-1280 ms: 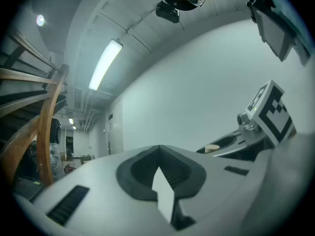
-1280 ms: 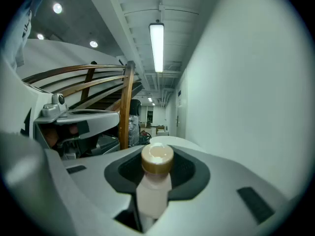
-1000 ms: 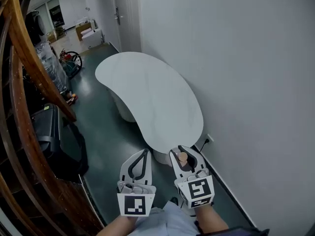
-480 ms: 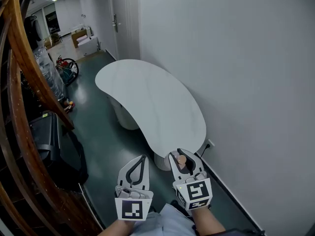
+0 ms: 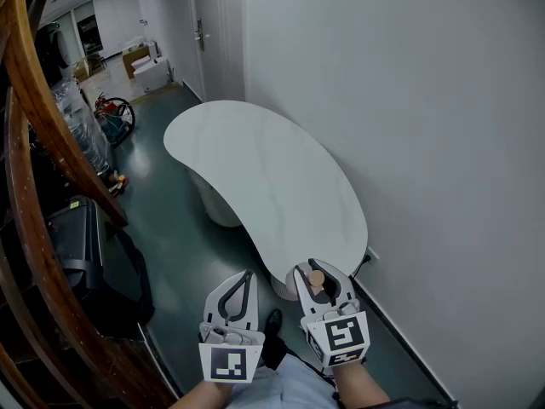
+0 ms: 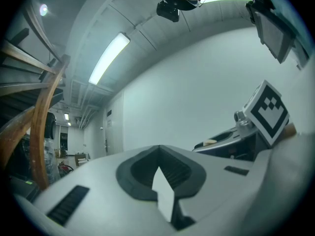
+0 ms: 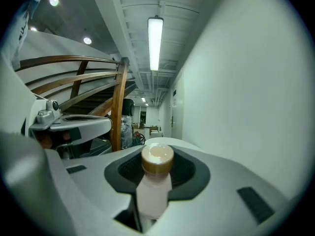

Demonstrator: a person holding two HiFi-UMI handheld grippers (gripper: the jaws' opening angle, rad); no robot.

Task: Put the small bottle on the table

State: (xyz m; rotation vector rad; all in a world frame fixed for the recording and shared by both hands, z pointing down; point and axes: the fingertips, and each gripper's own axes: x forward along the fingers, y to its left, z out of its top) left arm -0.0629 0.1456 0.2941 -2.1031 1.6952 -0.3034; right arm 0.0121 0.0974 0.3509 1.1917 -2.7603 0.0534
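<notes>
Right claw point(image 5: 314, 272) pinches the small bottle point(image 7: 153, 181) between both jaws, holding it upright off the ground; the bottle has a pale body and a tan cap that pokes up above the pads. Left claw point(image 5: 247, 276), just beside it on the left, is pressed together with nothing in it. Ahead of both claws lies the white, kidney-shaped surface point(image 5: 255, 169), its near end right at the right claw's tips. A plain white wall point(image 5: 426, 143) runs along the right, a wooden stair rail point(image 5: 34, 186) curves well off to the left, and dark green floor point(image 5: 170, 228) lies below.
</notes>
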